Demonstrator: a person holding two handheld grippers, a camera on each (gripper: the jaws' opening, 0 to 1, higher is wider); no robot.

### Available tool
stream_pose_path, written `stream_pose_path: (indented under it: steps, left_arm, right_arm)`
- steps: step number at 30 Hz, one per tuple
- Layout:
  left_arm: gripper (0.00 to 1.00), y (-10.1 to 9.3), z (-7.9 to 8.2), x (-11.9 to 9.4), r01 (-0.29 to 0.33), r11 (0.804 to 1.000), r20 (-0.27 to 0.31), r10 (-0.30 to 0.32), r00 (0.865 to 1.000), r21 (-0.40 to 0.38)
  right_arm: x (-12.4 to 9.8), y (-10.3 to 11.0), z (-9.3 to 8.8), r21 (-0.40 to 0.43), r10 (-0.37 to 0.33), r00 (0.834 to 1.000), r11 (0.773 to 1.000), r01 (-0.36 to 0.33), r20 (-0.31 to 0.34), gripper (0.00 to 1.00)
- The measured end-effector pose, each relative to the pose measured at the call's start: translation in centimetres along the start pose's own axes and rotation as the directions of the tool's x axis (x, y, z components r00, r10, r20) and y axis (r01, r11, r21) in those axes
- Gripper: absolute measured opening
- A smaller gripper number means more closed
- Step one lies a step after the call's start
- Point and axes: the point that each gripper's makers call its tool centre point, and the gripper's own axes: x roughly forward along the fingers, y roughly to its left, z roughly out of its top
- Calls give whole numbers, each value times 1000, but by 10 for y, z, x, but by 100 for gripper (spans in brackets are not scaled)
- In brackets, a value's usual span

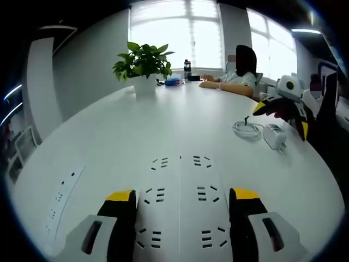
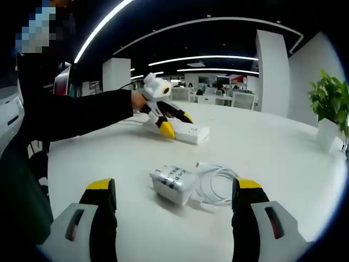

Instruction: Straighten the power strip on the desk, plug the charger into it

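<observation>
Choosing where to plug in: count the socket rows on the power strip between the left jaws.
4: rows run along the power strip, from far end to near end between the left gripper jaws; more may lie hidden nearer.

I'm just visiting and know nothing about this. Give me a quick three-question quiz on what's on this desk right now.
1. True or false: the left gripper has its jaws open on either side of the power strip.
2. What lies beside the charger? A) its coiled white cable B) a mug C) a book
3. What stands at the far end of the desk in the left gripper view?

Key: 1 true; 2 A; 3 a potted plant.
</observation>
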Motion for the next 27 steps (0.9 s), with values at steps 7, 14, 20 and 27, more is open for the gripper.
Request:
stream_pose_path:
  steps: [7, 14, 20, 27]
  left_arm:
    - [69, -1, 2, 2, 2, 1000, 4, -2, 1000, 0]
    - [69, -2, 5, 7, 4, 1000, 1, -4, 1000, 3]
    - [69, 1, 9, 12, 7, 1000, -3, -7, 1000, 5]
    - [69, -1, 13, 17, 7, 1000, 7, -7, 1000, 3]
  right_arm:
    - [-2, 0, 0, -2, -1, 1000, 1000, 1, -1, 87]
    - [-4, -2, -2, 1, -7, 1000, 1000, 7, 1, 87]
    - [-8, -5, -3, 7, -15, 1000, 1000, 14, 3, 87]
    - [-8, -7, -5, 12, -12, 1000, 1000, 12, 6, 87]
